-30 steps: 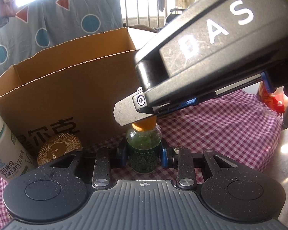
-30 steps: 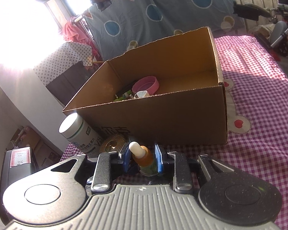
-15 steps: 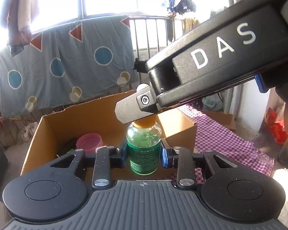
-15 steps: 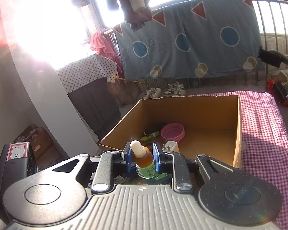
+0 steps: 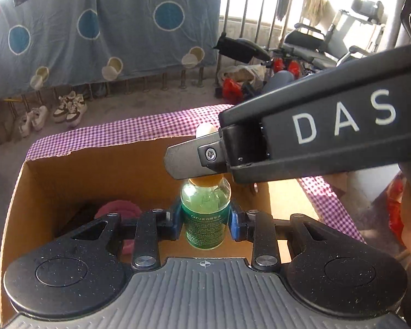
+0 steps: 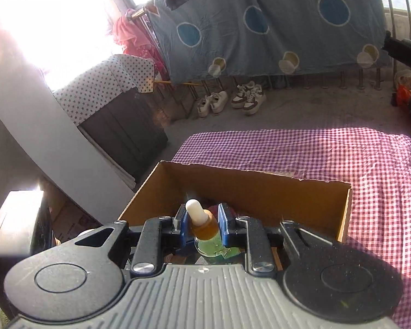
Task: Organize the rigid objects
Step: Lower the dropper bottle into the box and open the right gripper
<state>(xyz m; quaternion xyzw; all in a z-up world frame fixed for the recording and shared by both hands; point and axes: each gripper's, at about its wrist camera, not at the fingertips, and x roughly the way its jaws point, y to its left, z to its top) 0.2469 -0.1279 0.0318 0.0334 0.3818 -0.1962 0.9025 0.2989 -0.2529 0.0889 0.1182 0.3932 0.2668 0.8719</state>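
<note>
Both grippers hold one small green dropper bottle above the open cardboard box. My left gripper is shut on the bottle's labelled glass body. My right gripper is shut on its amber collar, just under the white rubber bulb. In the left wrist view the right gripper's black body crosses above the bottle and hides most of its cap. A pink round object lies inside the box, partly hidden behind my left gripper's fingers.
The box stands on a table with a red checked cloth. Beyond it, shoes sit on the floor under a blue hanging sheet. A wheelchair and red bags are at the far right. A dark cabinet stands left.
Both grippers rose with the bottle and moved from in front of the box to above its opening. The white jar and gold disc beside the box have left view.
</note>
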